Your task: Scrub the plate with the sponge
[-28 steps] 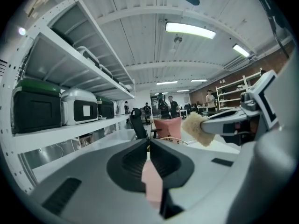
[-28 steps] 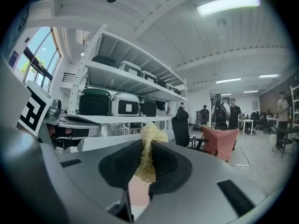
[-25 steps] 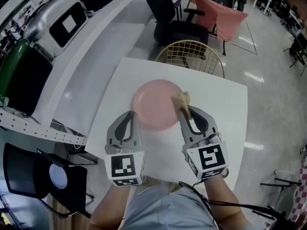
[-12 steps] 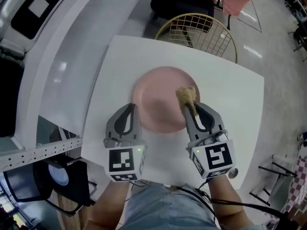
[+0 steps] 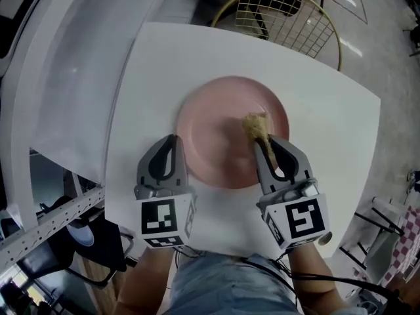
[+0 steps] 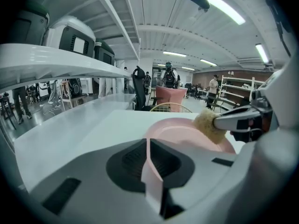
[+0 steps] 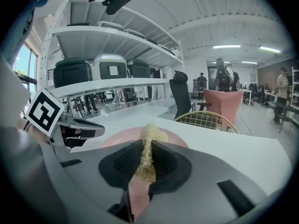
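A pink plate (image 5: 220, 120) lies on the white table (image 5: 328, 130). My left gripper (image 5: 176, 148) is shut on the plate's near left rim; in the left gripper view the pink rim (image 6: 152, 171) runs between the jaws. My right gripper (image 5: 264, 144) is shut on a tan fibrous sponge (image 5: 256, 125), whose tip rests on the plate's right half. In the right gripper view the sponge (image 7: 148, 141) sticks out past the jaws over the plate (image 7: 114, 138). From the left gripper view, the sponge (image 6: 208, 123) sits on the plate (image 6: 180, 129).
A gold wire chair (image 5: 289, 18) stands behind the table's far edge. A long white counter (image 5: 72, 64) runs along the left. A dark stool (image 5: 88, 241) is at the near left. Shelves with machines (image 7: 107, 69) line the left wall.
The sponge has slid from the plate's right rim in toward its middle. The left gripper stays on the left rim. The head camera has tipped further down.
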`<state>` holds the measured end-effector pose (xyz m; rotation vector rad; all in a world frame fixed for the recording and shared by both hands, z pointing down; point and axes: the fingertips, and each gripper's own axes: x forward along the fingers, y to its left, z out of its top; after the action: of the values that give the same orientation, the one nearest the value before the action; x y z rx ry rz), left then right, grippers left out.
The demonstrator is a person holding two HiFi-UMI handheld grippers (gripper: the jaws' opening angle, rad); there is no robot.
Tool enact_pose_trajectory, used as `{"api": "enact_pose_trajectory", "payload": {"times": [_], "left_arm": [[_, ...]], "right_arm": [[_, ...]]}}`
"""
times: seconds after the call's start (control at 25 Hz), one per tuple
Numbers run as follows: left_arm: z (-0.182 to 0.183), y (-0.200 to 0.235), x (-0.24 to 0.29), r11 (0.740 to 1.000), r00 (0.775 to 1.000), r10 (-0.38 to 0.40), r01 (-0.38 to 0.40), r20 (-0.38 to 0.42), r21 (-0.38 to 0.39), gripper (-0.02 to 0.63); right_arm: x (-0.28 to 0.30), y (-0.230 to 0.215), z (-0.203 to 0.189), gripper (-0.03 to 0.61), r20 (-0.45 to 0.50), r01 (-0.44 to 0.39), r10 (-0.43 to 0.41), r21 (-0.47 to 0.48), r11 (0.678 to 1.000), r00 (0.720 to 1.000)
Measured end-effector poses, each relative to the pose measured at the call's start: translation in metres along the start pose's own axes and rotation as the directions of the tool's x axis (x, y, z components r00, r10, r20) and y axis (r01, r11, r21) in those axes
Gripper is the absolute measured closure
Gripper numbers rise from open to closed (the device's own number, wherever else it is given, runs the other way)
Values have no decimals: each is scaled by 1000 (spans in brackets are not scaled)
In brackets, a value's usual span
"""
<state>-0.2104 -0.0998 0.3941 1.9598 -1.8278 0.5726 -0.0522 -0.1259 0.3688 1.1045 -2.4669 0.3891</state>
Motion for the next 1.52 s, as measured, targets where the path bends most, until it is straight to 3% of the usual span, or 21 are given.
{"api": "enact_pose_trajectory", "payload": {"times": [0.52,0.76,1.0,1.28,1.52], "left_arm": [[-23,0,28,998,995,-32,28,-91,-48,588],[-25,1,34,999,995,-10,6,-103,-45,588],[-23,3,38,999,991,43,-45,-123,-11,588],[-23,1,36,998,991,48,-53,-129,-42,588],[-3,-6,24,998,996,25,-30,-84,-58,591]], "right_arm": [[12,-3,-12,514,-65,-6,7,12,1000,998],[14,-6,-11,514,-38,-8,9,19,1000,999],[14,-8,-17,514,-72,-13,15,25,1000,997],[14,-7,-15,514,-42,-18,20,36,999,999],[11,-4,-13,514,-37,-26,28,38,999,999]]}}
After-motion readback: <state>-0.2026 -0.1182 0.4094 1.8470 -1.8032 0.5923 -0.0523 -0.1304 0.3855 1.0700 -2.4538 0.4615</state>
